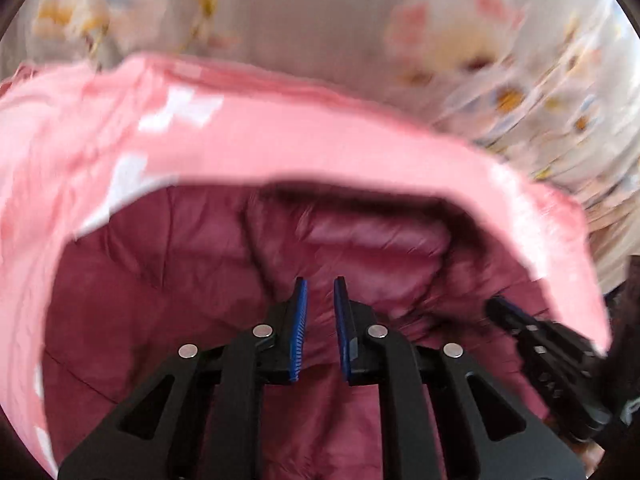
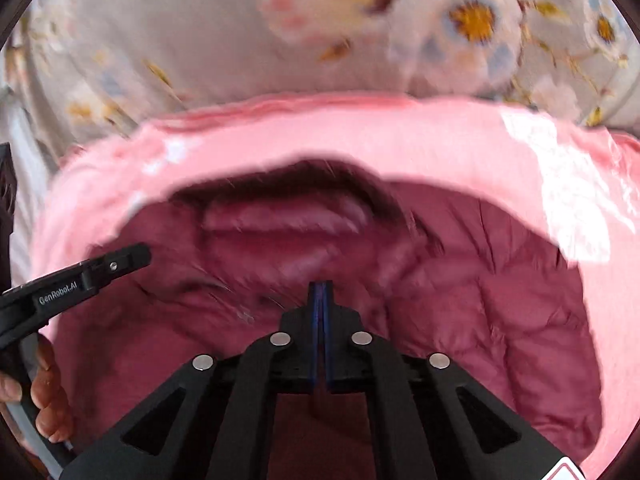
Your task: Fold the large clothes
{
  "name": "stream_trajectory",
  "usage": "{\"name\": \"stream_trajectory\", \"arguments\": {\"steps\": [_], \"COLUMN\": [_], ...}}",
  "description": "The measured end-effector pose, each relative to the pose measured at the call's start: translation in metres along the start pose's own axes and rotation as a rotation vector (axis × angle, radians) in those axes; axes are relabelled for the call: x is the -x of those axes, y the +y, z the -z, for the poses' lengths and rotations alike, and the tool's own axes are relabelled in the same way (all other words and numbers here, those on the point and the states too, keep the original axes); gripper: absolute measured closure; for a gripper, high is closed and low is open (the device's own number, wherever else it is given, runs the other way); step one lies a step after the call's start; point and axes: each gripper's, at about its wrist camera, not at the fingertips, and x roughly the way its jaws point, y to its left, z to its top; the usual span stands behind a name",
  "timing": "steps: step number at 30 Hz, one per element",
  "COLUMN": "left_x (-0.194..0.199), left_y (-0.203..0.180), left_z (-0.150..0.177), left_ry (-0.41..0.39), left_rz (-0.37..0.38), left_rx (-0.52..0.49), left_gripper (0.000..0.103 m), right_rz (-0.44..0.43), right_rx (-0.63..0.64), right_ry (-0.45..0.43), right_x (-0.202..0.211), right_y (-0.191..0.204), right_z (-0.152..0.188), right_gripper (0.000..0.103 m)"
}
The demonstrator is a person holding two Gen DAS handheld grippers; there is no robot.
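Observation:
A maroon quilted jacket lies spread on a pink sheet. Its shiny padded collar part, edged with dark fuzz, lies toward the far side. My left gripper hovers over the jacket's middle, its blue pads a narrow gap apart with nothing pinched between them. My right gripper is shut over the jacket just below the collar, pads pressed together, no cloth seen in them. Each gripper shows in the other's view: the right, the left.
Floral bedding in white, blue and orange lies beyond the pink sheet. A hand holds the left gripper's handle at the lower left of the right wrist view. Both views are motion-blurred.

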Motion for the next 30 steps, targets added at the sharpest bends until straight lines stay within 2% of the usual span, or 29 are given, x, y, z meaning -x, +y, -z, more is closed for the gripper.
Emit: {"name": "stream_trajectory", "arguments": {"steps": [4,15,21,25,30], "left_x": [-0.028,-0.029,-0.021,0.0,0.019], "left_y": [0.013,0.015,0.019,0.028,0.02], "left_z": [0.027,0.043,0.041,0.021,-0.043], "left_ry": [0.056,0.001,-0.001,-0.04,-0.113], "left_rz": [-0.012,-0.015,-0.001,0.024,0.048], "left_rx": [0.015,-0.028,-0.01,0.02,0.063], "left_gripper": [0.091,0.093,0.091,0.091,0.089], "right_rz": [0.007,0.019,-0.034,-0.08,-0.089], "right_rx": [0.008,0.036,-0.013,-0.065,-0.111], "right_ry": [0.016,-0.006,-0.003,-0.051,-0.127], "right_x": [-0.013,-0.016,-0.001,0.021,0.029], "right_y": [-0.009,-0.008,-0.016,-0.025,-0.021], "right_z": [0.012,0.022,0.01,-0.02,-0.075], "right_gripper": [0.103,0.103,0.103,0.101,0.098]}}
